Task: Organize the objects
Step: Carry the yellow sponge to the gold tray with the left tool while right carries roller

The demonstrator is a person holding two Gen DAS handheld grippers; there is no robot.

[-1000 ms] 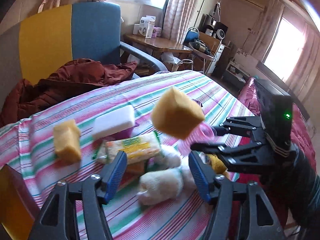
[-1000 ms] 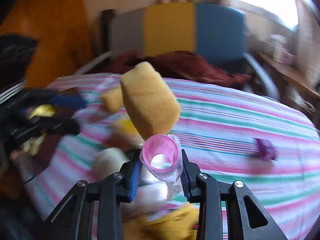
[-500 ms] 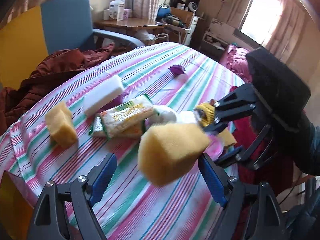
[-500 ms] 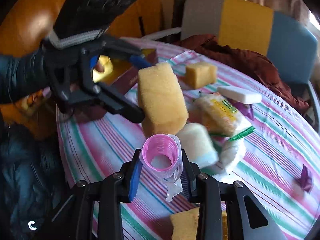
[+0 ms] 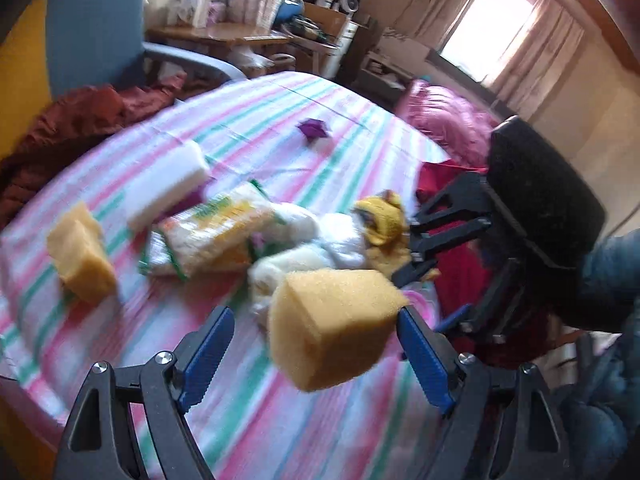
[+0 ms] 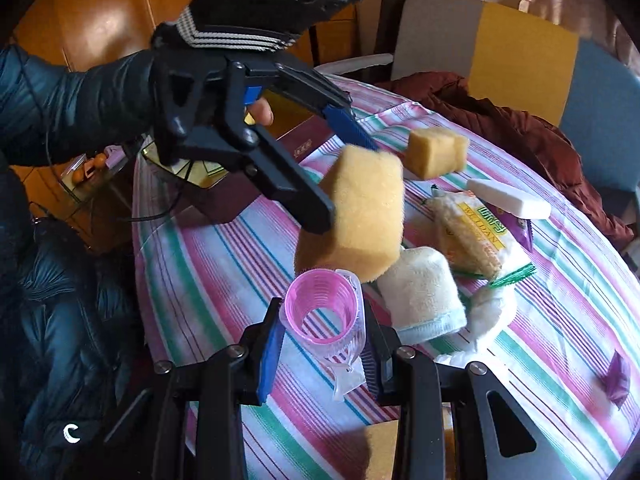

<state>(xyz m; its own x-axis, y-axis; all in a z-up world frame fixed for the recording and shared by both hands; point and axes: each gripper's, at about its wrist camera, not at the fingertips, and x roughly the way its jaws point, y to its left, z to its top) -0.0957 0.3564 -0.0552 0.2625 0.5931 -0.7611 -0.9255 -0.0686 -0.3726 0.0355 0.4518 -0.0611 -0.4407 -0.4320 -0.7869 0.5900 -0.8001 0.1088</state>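
Your left tool (image 5: 314, 314) stands wide open, with the big yellow sponge (image 5: 332, 328) between its blue pads (image 5: 208, 348). The pad on the left side of its own camera's view is clear of the foam, and only a corner of the sponge comes up against the other pad, so nothing is clamped. The sponge is a thick, blocky piece of coarse, porous foam, a warm yellow-orange, with soft edges and flat faces. It hangs tilted above the striped tabletop (image 6: 224, 280), just on your side of the noodle packet (image 6: 476, 232). Your right tool (image 6: 323, 312) is closed tight on a pink ribbed cup (image 6: 320, 304), which sits in a crumpled clear sleeve with its open mouth facing the camera. It is held near the packet too, below and to the left of it in the right wrist view. A cream rolled towel (image 6: 420, 296) lies right against the packet's near end, touching the underside of the sponge in that view. A second, smaller yellow sponge (image 6: 436, 152) rests on the cloth just past the packet's far end, and a white block (image 6: 508, 200) lies beside the packet on the chair side. A small purple scrap (image 6: 616, 376) sits well apart from the packet, toward the tabletop's edge. Your dark blue quilted sleeve (image 6: 68, 96) shows behind the left tool.
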